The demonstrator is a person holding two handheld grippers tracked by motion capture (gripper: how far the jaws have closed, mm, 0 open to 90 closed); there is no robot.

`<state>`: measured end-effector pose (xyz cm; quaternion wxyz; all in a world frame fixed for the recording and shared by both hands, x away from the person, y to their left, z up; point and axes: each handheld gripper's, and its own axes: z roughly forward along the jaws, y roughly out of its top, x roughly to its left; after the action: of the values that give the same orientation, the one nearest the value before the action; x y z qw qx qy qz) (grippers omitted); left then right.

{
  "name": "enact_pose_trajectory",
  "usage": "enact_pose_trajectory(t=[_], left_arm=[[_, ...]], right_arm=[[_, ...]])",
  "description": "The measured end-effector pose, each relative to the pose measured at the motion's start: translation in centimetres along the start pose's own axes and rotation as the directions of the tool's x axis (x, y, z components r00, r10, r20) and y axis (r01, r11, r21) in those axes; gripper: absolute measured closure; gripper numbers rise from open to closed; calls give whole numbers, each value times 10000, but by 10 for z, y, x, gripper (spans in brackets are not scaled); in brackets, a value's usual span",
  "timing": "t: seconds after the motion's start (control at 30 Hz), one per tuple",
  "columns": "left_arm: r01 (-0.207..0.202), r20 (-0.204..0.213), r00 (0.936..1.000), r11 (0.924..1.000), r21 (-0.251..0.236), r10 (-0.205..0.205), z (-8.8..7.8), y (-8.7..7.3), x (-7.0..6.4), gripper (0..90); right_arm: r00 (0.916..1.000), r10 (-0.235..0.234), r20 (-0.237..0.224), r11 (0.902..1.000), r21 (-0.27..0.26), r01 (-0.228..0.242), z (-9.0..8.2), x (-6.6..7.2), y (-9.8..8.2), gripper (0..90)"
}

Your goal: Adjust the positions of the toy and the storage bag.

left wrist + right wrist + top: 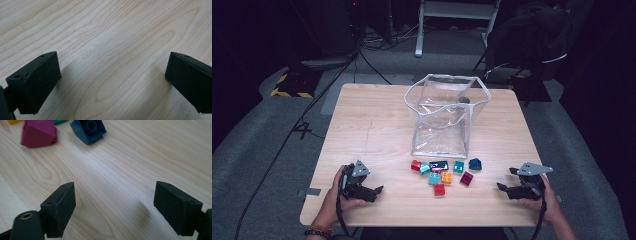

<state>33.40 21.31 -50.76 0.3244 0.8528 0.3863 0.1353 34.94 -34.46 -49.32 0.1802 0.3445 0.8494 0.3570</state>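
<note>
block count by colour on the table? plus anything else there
Small plastic toy blocks, as far as the high view resolves them:
Red blocks: 2
Light blue blocks: 2
Teal block: 1
Dark blue block: 1
Orange block: 1
Magenta block: 1
Dark block with pale marks: 1
Clear plastic bag: 1
Total: 9 blocks, 10 things

A square table [367,125] with a pale wood-grain top stands on a grey carpeted floor [257,130]. The room around it is dark, with the light falling mainly on the tabletop. Black cables [299,125] trail over the floor at the left, running toward a base marked with yellow and black stripes [289,87]. Behind the table rises a white metal frame [457,17], and at the right a chair draped in black cloth [532,40].
</note>
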Motion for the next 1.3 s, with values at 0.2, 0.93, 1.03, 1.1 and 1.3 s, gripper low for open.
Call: enact_pose_trajectory(t=[0.2,0.93,1.03,1.1,1.3], left_arm=[[8,28,10000,10000,-4,-8,0,0,0,3],[6,28,10000,10000,-2,-6,0,0,0,3],[8,31,10000,10000,0,-8,0,0,0,4],[7,30,10000,10000,-3,-7,0,0,0,4],[-3,2,10000,10000,5,3,0,0,0,4]], right_arm=[[9989,-383,-253,9991,157,387,6,14,17,230],[9854,-1567,-669,9874,123,1579,59,29,68,255],[9877,-1414,-669,9895,215,1431,67,27,69,285],[9877,-1399,-703,9897,216,1417,69,27,69,296],[9899,-1218,-727,9922,157,1233,77,26,69,311]])
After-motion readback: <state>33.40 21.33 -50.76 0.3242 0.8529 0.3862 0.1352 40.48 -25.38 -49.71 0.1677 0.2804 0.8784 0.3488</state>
